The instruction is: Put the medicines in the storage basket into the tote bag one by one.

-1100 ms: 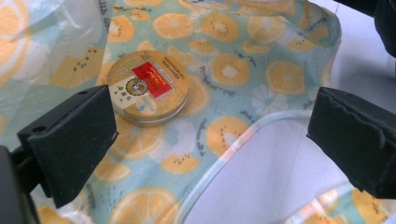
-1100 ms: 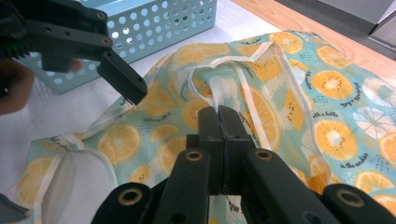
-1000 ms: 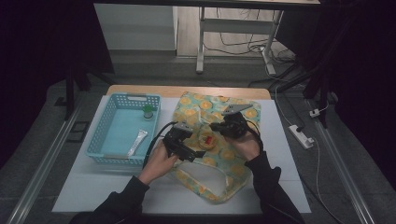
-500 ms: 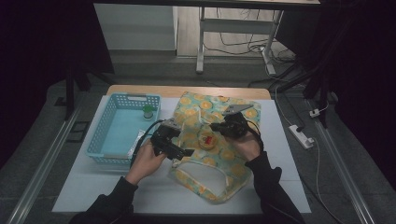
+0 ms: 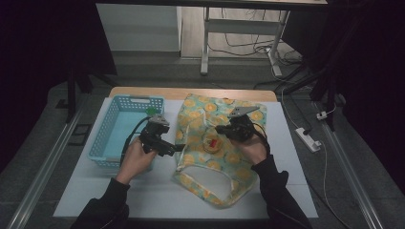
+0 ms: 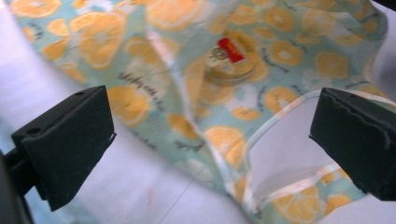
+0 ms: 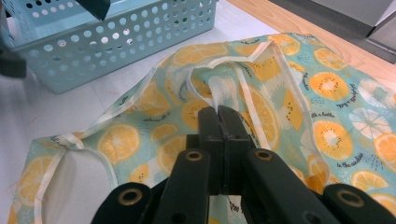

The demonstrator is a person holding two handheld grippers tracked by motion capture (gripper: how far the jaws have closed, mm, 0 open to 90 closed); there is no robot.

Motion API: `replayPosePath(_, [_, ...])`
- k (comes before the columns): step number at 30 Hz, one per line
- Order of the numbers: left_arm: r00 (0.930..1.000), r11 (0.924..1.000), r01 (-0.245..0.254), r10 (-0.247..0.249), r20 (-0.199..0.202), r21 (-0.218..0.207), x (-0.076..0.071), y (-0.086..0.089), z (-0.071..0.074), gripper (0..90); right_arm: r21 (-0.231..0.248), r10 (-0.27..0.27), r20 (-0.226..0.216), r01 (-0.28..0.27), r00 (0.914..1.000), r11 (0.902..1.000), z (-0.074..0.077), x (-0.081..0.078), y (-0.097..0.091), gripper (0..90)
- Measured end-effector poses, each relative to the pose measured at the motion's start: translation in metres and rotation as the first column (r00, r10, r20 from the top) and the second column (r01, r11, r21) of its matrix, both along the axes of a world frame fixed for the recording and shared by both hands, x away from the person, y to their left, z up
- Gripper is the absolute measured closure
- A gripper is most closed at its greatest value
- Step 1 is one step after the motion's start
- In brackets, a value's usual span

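A cloth tote bag (image 5: 224, 119) printed with orange slices lies flat on the white table (image 5: 95, 191). A small round tin with a red label (image 5: 212, 143) rests on the bag, and I see the tin (image 6: 229, 58) beyond the left jaws too. My left gripper (image 5: 175, 149) hovers by the bag's left edge, beside the basket, jaws wide open with nothing between them (image 6: 210, 135). My right gripper (image 5: 226, 130) sits over the middle of the bag (image 7: 327, 130). Its jaws (image 7: 218, 114) are shut on a pale strap of the bag.
A light blue perforated basket (image 5: 125, 129) stands left of the bag, with a small green item (image 5: 152, 111) at its far right corner. The bag's looped handles (image 5: 205, 179) lie toward the table's near edge. A power strip (image 5: 309, 138) lies on the floor at the right.
My left gripper has drawn back leftward from the bag toward the basket. The right gripper has stayed where it was, still shut.
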State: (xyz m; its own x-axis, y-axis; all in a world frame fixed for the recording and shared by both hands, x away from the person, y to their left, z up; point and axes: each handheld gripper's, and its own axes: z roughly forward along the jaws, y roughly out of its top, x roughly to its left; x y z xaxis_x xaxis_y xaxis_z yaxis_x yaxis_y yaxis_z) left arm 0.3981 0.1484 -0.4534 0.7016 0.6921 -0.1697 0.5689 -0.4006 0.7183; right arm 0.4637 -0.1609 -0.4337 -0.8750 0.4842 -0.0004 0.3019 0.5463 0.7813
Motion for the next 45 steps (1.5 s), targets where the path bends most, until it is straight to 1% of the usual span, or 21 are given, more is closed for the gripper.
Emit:
replayPosePath(2, [0.9998,0.9998,-0.017,0.017,-0.005,0.001,0.001,0.007,0.0,0.0,0.0,0.0,0.0,0.0,1.0,1.0,0.0,0.0,0.0,90.0])
replayPosePath(5, [0.9993,0.9992,-0.038,0.038,-0.005,-0.014,0.002,0.019,0.003,0.0,0.001,0.0,-0.002,0.0,1.0,1.0,0.0,0.0,-0.001,90.0])
replayPosePath(7, [0.998,0.9979,-0.063,0.063,-0.004,-0.015,0.002,0.027,0.005,0.0,0.001,-0.001,-0.002,0.001,1.0,1.0,0.0,0.0,-0.001,90.0])
replayPosePath(10, [0.995,0.9951,-0.099,0.099,-0.011,-0.003,0.003,0.039,0.007,0.0,0.001,-0.002,-0.002,0.002,1.0,1.0,0.0,0.0,-0.001,90.0])
replayPosePath(14, [0.9872,0.9868,-0.157,0.158,-0.023,0.039,0.004,0.051,0.005,0.1,0.003,0.005,-0.001,-0.005,1.0,1.0,0.0,0.0,-0.001,90.0])
replayPosePath(15, [0.9849,0.9844,-0.171,0.172,-0.024,0.044,0.004,0.054,0.004,0.1,0.003,0.006,0.0,-0.006,1.0,1.0,0.0,0.0,-0.001,90.0])
replayPosePath(18, [0.9798,0.979,-0.197,0.198,-0.024,0.053,0.006,0.062,0.002,0.8,0.004,0.008,0.002,-0.008,1.0,1.0,0.0,0.0,-0.001,90.0])
replayPosePath(21, [0.9745,0.9721,-0.221,0.223,-0.024,0.079,0.008,0.068,-0.001,1.6,0.003,0.01,0.001,-0.01,0.9999,0.9999,0.0,0.0,-0.001,90.0])
replayPosePath(25, [0.9711,0.965,-0.233,0.237,-0.024,0.12,0.011,0.074,-0.007,1.6,0.002,0.01,0.0,-0.01,0.9999,0.9999,0.0,0.0,-0.001,90.0])
replayPosePath(28, [0.9677,0.9606,-0.242,0.249,-0.037,0.137,0.015,0.079,-0.013,1.1,0.001,0.011,0.0,-0.011,0.9999,0.9999,0.0,0.0,0.0,90.0])
replayPosePath(31, [0.9644,0.9555,-0.246,0.258,-0.058,0.163,0.02,0.081,-0.018,0.3,0.0,0.013,0.0,-0.013,0.9999,0.9999,0.0,0.0,0.001,90.0])
replayPosePath(33, [0.9624,0.9545,-0.247,0.262,-0.073,0.168,0.024,0.082,-0.021,0.1,-0.001,0.013,0.002,-0.013,0.9999,0.9999,-0.001,0.0,0.001,90.0])
replayPosePath(36, [0.9595,0.9503,-0.244,0.266,-0.094,0.194,0.029,0.082,-0.025,0.0,-0.002,0.014,0.002,-0.014,0.9999,0.9999,-0.001,0.0,0.001,90.0])
replayPosePath(38, [0.9561,0.9461,-0.245,0.272,-0.109,0.211,0.033,0.082,-0.029,0.0,-0.002,0.014,0.001,-0.014,0.9999,0.9999,-0.001,0.0,0.001,90.0])
replayPosePath(40, [0.9532,0.9443,-0.245,0.276,-0.124,0.22,0.036,0.083,-0.033,0.1,-0.003,0.013,0.001,-0.013,0.9999,0.9999,-0.001,0.0,0.002,90.0])
replayPosePath(41, [0.9513,0.9422,-0.245,0.279,-0.131,0.229,0.037,0.082,-0.036,0.3,-0.004,0.014,0.0,-0.014,0.9999,0.9999,-0.001,0.0,0.002,90.0])
replayPosePath(43, [0.9458,0.9339,-0.243,0.288,-0.149,0.262,0.04,0.081,-0.042,0.7,-0.005,0.015,-0.001,-0.015,0.9999,0.9999,-0.002,0.0,0.002,90.0])
replayPosePath(45, [0.9425,0.9264,-0.231,0.289,-0.168,0.298,0.042,0.079,-0.045,0.9,-0.006,0.016,0.0,-0.016,0.9999,0.9999,-0.002,0.0,0.002,90.0])
